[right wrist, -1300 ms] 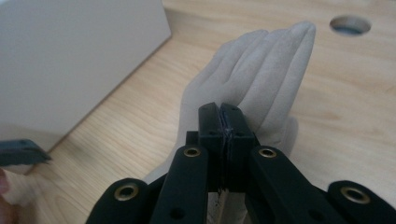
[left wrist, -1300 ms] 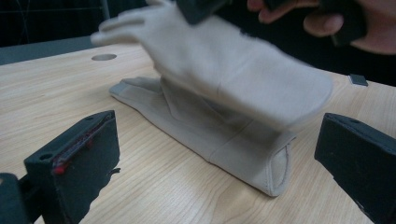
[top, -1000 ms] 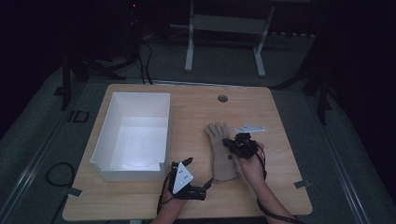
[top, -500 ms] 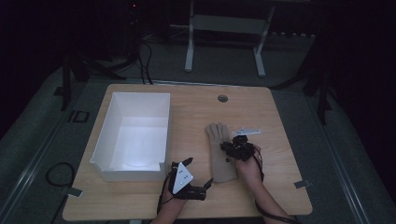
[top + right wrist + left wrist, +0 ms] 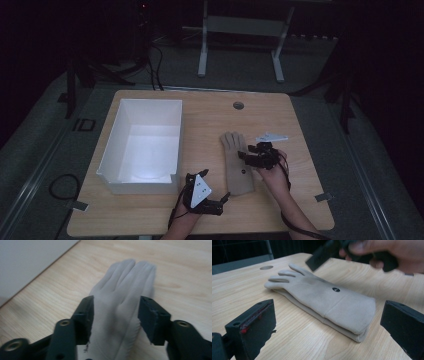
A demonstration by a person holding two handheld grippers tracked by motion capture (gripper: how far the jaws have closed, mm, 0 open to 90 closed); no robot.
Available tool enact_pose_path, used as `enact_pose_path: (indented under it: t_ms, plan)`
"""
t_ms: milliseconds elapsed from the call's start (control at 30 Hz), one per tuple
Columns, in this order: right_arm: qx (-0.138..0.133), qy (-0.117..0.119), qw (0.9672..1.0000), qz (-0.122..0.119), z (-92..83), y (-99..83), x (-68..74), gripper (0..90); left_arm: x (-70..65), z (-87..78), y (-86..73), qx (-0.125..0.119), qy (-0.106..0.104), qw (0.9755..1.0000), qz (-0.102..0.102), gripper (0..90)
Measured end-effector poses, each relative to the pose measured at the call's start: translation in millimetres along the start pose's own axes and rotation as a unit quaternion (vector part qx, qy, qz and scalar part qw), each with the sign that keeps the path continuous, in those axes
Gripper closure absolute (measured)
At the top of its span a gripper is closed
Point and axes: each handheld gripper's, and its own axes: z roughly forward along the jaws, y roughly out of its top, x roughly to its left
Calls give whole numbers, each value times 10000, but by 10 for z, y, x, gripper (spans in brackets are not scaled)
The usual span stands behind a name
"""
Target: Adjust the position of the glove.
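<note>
A tan glove (image 5: pixel 236 165) lies flat on the wooden counter (image 5: pixel 210 117), fingers pointing away from the person, just to the right of a white box (image 5: pixel 142 145). The right claw (image 5: pixel 251 156) hangs over the glove's palm; its jaws have just been opening and now stand spread to either side of the glove (image 5: pixel 120 312), and the blurred right gripper view suggests the pads no longer press it. The left claw (image 5: pixel 222 199) rests near the cuff, jaws wide apart, with nothing between them.
</note>
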Motion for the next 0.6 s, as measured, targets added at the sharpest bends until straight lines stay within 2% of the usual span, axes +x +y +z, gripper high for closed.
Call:
enact_pose_path:
  t_ms: [67,133,200,267,333,367,400,467,533,600]
  plan:
    - [-99,7,9999,-28,-60,24,-47,336,-12,12,6,50,-21,10000,64,5]
    - [-107,133,9998,-33,-98,34,-88,233,-22,33,15,108,-67,9999,111,5]
    - [-97,252,9996,-21,-129,40,-127,196,-43,65,36,261,-96,9995,146,5]
    - [-97,432,9990,-74,-160,37,-163,182,-59,79,56,332,-185,9992,90,5]
    - [-191,536,9982,-170,-192,31,-193,182,-75,91,92,359,-392,9986,41,5]
    - [-220,590,9978,-204,-202,30,-203,182,-85,103,122,422,-574,9974,63,9]
    - [-232,644,9973,-280,-217,31,-215,172,-100,112,145,433,-675,9967,114,63]
    - [-260,632,9966,-471,-241,32,-236,148,-133,142,191,459,-843,9951,250,62]
    - [-122,642,9968,-455,-256,37,-261,148,-162,176,242,454,-981,9935,349,59]
    - [26,683,9973,-281,-270,45,-303,141,-168,223,294,555,-1052,9921,400,59]
